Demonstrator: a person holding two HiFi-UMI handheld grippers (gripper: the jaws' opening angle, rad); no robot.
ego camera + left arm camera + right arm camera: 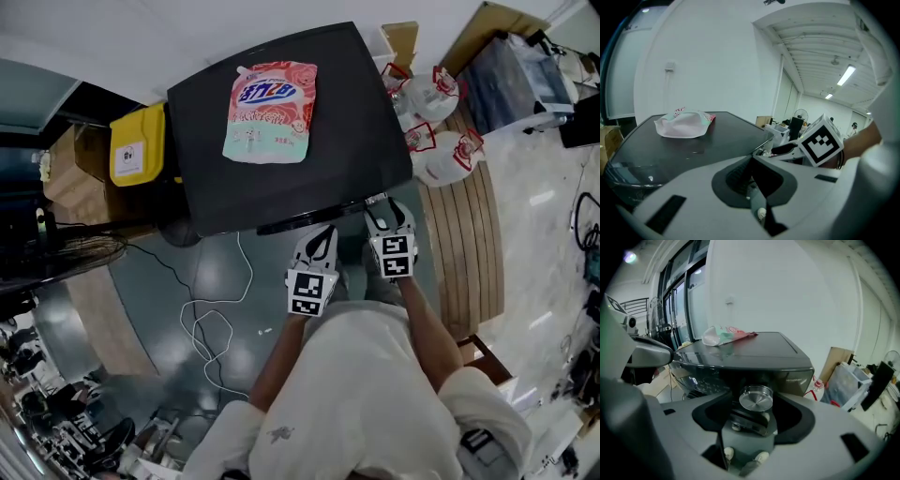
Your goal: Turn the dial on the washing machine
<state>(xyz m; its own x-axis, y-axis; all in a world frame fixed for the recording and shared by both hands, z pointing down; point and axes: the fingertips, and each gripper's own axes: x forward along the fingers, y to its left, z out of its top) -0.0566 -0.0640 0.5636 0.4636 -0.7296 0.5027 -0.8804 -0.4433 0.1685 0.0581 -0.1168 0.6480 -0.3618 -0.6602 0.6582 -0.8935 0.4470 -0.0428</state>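
Note:
The dark washing machine (356,112) is seen from above, with a pink and green detergent pouch (270,111) lying on its lid. Its round silver dial (756,397) sits on the front panel, right in front of my right gripper (757,422), in the gap between the parted jaws; the pads do not press on it. In the head view the right gripper (384,208) is at the machine's front edge and hides the dial. My left gripper (323,234) hangs just left of it, off the panel, its jaws together with nothing between them (751,180).
A yellow container (138,142) stands left of the machine. White bags with red handles (441,141) lie to the right on a slatted wooden platform (478,244). A white cable (211,319) loops over the floor in front.

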